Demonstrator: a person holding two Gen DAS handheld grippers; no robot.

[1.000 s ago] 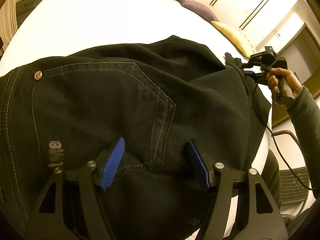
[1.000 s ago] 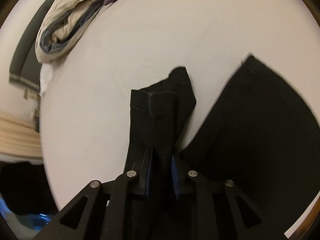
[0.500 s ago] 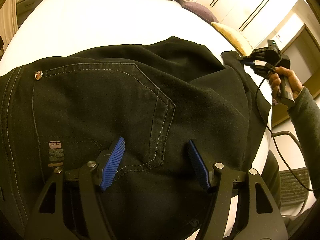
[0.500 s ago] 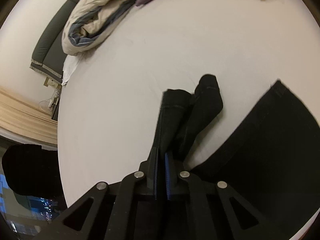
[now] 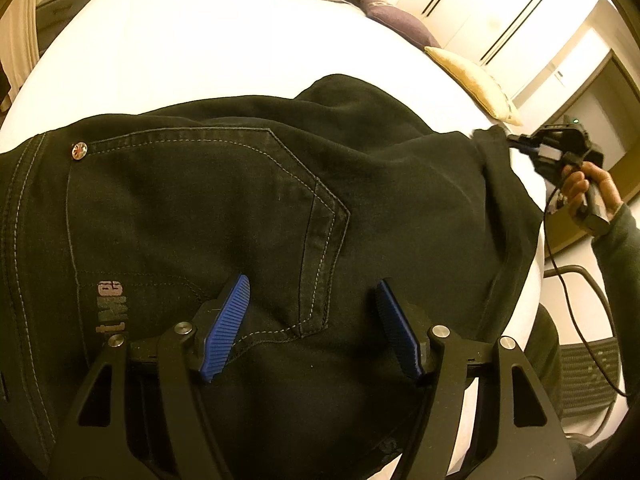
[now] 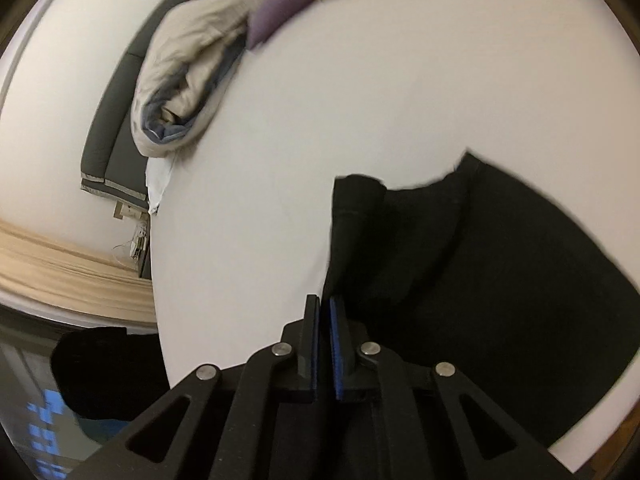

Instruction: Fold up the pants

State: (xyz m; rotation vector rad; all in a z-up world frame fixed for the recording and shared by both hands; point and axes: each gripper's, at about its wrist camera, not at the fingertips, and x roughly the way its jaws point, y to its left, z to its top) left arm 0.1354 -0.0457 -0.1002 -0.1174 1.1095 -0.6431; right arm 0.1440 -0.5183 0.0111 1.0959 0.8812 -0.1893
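Black pants lie spread over the white bed, filling the lower frame. The left tongs stand open above the back pocket, blue pads apart. Upper right lie a purple pillow and a yellow pillow. At right, the right tongs pinch a pant leg, seemingly lifted; the frame is blurred.

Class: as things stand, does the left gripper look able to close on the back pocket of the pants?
Probably yes: the left gripper is open with the back pocket's lower corner between its pads, nothing covering it.
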